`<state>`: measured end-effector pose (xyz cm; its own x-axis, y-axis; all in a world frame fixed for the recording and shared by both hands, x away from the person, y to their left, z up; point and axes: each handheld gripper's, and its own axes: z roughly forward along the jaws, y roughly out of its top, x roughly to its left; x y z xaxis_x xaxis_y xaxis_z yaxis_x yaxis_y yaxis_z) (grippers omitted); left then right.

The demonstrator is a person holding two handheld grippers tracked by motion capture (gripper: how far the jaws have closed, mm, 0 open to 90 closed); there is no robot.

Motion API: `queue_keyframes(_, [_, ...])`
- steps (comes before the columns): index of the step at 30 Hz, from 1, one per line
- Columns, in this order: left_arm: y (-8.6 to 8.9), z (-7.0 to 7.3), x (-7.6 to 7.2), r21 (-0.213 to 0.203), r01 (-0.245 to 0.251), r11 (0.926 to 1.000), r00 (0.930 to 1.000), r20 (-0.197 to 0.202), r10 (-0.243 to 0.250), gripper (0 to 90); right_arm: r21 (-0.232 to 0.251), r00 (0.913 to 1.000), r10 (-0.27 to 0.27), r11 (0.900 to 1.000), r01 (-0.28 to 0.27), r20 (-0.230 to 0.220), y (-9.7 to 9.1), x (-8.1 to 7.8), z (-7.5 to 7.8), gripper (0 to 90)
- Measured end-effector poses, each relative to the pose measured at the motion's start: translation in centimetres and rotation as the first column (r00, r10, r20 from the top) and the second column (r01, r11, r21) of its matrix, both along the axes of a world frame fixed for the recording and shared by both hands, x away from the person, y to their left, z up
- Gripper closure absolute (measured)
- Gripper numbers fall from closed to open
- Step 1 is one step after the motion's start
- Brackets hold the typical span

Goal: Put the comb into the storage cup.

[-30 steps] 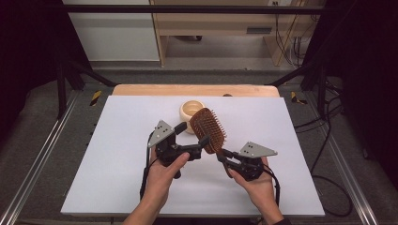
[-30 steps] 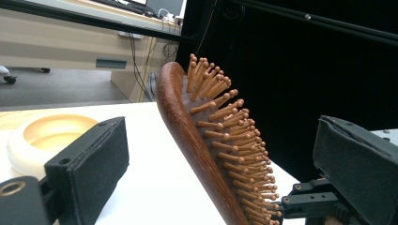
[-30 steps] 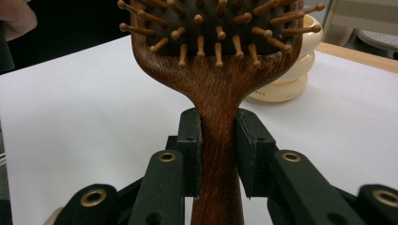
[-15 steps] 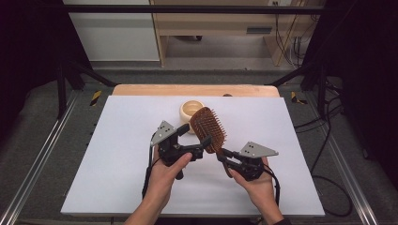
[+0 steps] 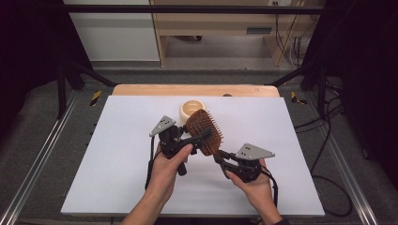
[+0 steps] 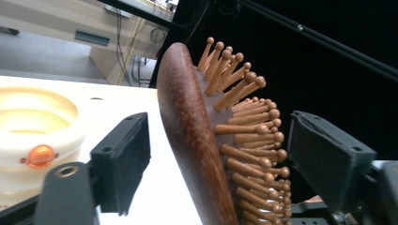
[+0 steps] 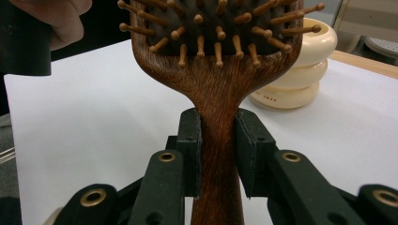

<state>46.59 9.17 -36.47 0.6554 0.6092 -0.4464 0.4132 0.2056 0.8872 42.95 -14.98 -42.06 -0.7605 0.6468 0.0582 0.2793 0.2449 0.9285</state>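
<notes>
The grained wooden handle of the hairbrush (image 7: 218, 136) is clamped by the right gripper (image 5: 224, 161). Its oval, peg-bristled head is straddled untouched by the left gripper (image 5: 202, 137), its jaws just closing. Beyond, a cream ribbed ring (image 5: 192, 110) stands on the white surface (image 5: 117, 154).

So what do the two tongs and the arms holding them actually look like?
Both tongs are black. The left tongs and right tongs each carry a grey three-cornered plate on top and trail a black cable. Their jaws end in flat, rectangular black pads, and the linkage arms have brass-coloured rivet holes. The left forearm is bare; a dark cuff edge shows at the right wrist.
</notes>
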Motion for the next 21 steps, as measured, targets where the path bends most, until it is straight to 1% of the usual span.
queue_keyframes(3, [0.06, 0.1, -0.01, -0.013, -0.019, 0.9997, 0.9998, 0.01, 0.019, 27.0, -0.003, 1.0, 0.001, 1.0, -0.001, 0.003, 0.1, -0.06, -0.01, 73.1])
queue_keyframes(6, [0.19, 0.24, 0.11, -0.033, -0.027, 0.9991, 0.9996, 0.005, 0.027, 30.5, -0.002, 1.0, 0.002, 1.0, -0.002, 0.002, 0.14, -0.11, -0.02, 73.1])
queue_keyframes(9, [0.15, 0.32, 0.15, -0.041, -0.022, 0.9989, 0.9998, 0.001, 0.022, 34.6, -0.003, 1.0, 0.002, 1.0, -0.002, 0.004, 0.16, -0.11, -0.04, 73.1])
queue_keyframes(14, [0.07, 0.28, 0.24, -0.047, -0.027, 0.9985, 0.9995, -0.017, 0.026, 40.1, -0.001, 1.0, 0.001, 1.0, -0.001, 0.003, 0.16, -0.11, -0.06, 73.1])
queue_keyframes(15, [0.15, 0.25, 0.29, -0.034, -0.029, 0.999, 0.9993, -0.024, 0.028, 40.5, -0.001, 1.0, 0.001, 1.0, -0.001, 0.002, 0.15, -0.11, -0.07, 73.1])
queue_keyframes(16, [0.18, 0.24, 0.29, -0.028, -0.031, 0.9991, 0.9991, -0.028, 0.03, 41.5, -0.004, 1.0, 0.0, 1.0, 0.0, 0.001, 0.18, -0.11, -0.13, 73.1])
queue_keyframes(18, [0.14, 0.19, 0.29, -0.046, -0.034, 0.9984, 0.9985, -0.044, 0.032, 43.7, -0.005, 1.0, 0.0, 1.0, 0.0, -0.005, 0.29, -0.11, -0.29, 73.0])
queue_keyframes(21, [0.08, 0.26, 0.18, -0.068, -0.038, 0.9969, 0.9979, -0.055, 0.034, 47.8, -0.012, 1.0, 0.0, 0.9999, 0.0, -0.004, 0.37, -0.1, -0.44, 73.0])
